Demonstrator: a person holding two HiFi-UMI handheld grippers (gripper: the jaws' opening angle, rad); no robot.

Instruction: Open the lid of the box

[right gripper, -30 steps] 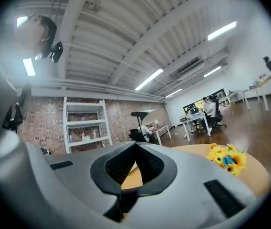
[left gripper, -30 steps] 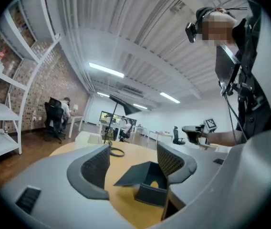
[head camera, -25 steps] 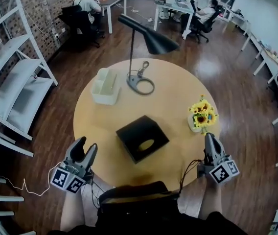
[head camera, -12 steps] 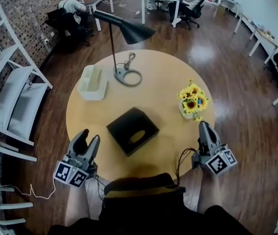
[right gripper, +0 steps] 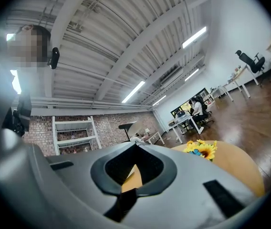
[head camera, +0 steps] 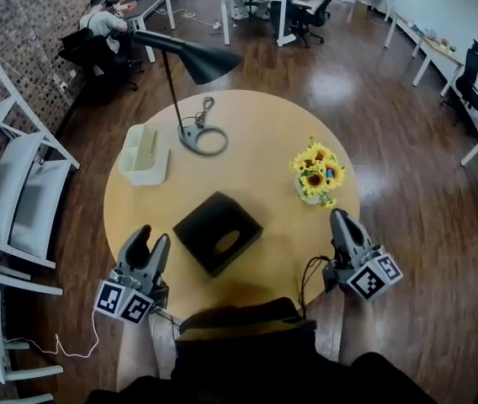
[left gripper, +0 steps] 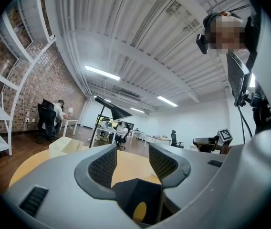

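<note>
Black box (head camera: 219,232) — oval top slot (head camera: 227,241)

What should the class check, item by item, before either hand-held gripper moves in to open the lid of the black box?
1. The black box is on the table: ok; it sits near the front edge.
2. The lid is down: ok; it looks closed.
3. The left hand-held gripper is ready: ok; jaws apart, nothing between them.
4. The right hand-held gripper is ready: not ok; jaws shut, empty.
5. Room around the box: ok; the flowers and lamp stand apart from it.
6. Which side the lid lifts from: cannot tell.
</note>
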